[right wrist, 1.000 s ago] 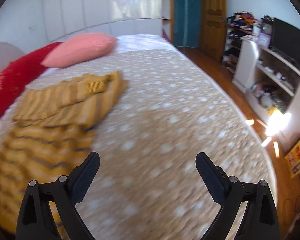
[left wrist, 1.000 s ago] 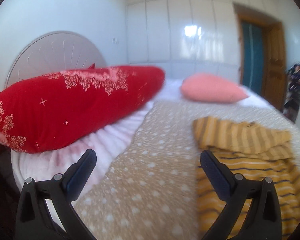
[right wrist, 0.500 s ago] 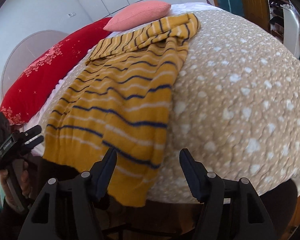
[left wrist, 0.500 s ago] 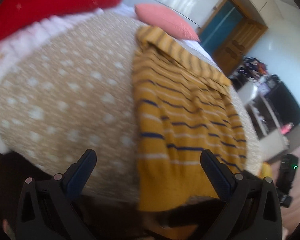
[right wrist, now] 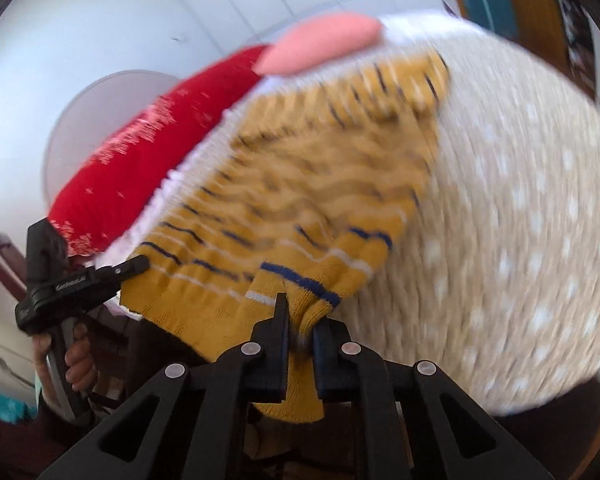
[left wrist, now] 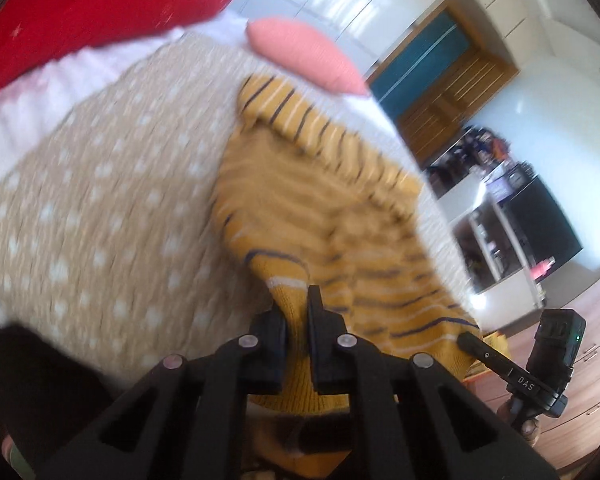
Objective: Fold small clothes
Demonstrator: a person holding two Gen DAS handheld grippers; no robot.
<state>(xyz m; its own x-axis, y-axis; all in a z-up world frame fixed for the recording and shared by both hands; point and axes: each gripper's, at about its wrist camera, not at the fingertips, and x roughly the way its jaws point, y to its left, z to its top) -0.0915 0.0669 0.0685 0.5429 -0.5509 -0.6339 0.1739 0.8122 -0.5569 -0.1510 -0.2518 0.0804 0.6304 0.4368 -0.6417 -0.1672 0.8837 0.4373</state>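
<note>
Two tools pinch sweater hem | pink pillow beyond | red pillow left

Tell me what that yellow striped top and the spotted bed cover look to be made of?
The striped top looks like knitted yarn, wool or cotton: ribbed stitches show at the hem, which bunches softly where the right tongs and left tongs pinch it. The spotted bed cover seems a matte, textured woven or quilted fabric, though motion blur leaves that open.

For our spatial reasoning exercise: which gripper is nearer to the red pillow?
Left. The left gripper pinches the striped sweater's hem corner on the side where the red pillow lies; the right gripper pinches the opposite hem corner, farther from it.
</note>
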